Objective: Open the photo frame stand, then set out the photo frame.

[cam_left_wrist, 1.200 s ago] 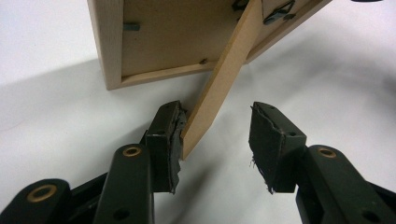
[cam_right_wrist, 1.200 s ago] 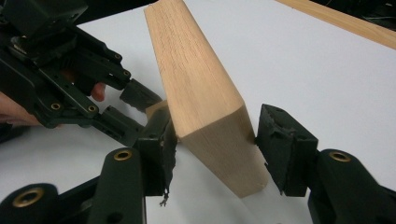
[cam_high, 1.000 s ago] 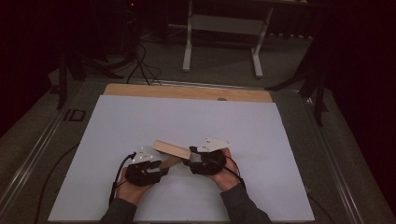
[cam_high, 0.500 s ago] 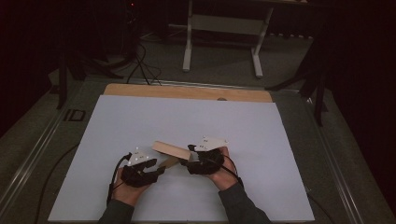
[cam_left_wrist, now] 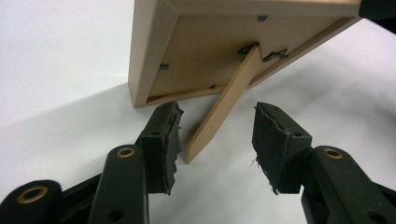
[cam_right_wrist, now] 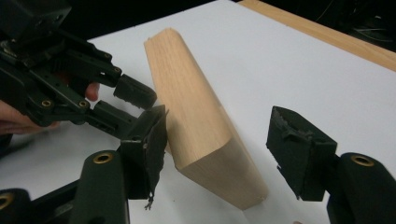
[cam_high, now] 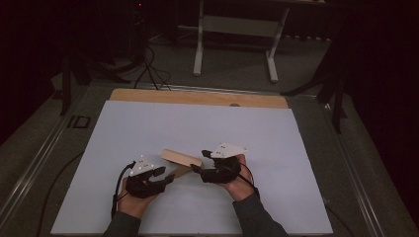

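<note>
The pale wooden picture frame (cam_left_wrist: 243, 46) stands tilted on the white table sheet (cam_high: 306, 148) between both grippers, its thin wooden easel strut (cam_left_wrist: 223, 105) swung out; left gripper (cam_left_wrist: 215, 140) spread around the strut, right gripper (cam_right_wrist: 217, 149) spread about the frame's edge; propping looks nearly done, release remaining.

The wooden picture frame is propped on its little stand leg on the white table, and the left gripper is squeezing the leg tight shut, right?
Not quite. The left gripper is open: in the left gripper view its black jaws stand apart on either side of the thin wooden stand leg without touching it. The rest is right: the light wooden picture frame is propped on that leg on the white table.
</note>
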Available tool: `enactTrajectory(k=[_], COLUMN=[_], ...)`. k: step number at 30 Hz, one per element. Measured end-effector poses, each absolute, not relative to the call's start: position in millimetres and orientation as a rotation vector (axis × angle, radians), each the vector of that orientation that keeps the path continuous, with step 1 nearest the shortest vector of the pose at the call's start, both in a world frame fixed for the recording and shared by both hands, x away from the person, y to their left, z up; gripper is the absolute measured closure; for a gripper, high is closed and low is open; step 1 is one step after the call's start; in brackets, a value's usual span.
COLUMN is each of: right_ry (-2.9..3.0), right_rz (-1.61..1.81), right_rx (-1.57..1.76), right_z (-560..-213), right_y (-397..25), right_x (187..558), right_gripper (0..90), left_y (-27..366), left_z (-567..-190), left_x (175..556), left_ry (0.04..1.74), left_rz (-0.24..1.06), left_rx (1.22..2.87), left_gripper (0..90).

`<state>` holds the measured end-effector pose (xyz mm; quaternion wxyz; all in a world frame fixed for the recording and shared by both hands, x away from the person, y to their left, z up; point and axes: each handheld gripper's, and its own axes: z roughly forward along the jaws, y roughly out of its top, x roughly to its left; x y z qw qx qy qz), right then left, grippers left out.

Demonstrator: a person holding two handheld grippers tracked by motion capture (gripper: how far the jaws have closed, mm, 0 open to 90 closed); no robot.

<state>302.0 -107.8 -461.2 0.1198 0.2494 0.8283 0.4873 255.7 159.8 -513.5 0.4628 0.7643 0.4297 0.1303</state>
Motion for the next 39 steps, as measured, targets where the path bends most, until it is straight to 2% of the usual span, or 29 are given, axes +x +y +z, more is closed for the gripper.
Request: enactTrajectory(k=[20,33,39], right_ry=[2.295,2.22,2.219], right_rz=[1.511,1.494,1.457], right_rx=[0.796,0.898,0.949], right_z=[-443.8,-446.5,-455.4], right_y=[-131.1,-151.8,-158.1], right_x=[301.8,312.0,319.3], right_gripper=[39.2,45.3,53.2], left_y=[147.4,145.5,145.1], left_z=[-501.4,-495.6,-494.9], left_x=[250.5,250.0,250.4], left_ry=[0.944,0.915,0.898], left_rz=[0.389,0.417,0.421], left_rx=[1.931,1.931,1.936], left_gripper=[52.3,52.3,53.7])
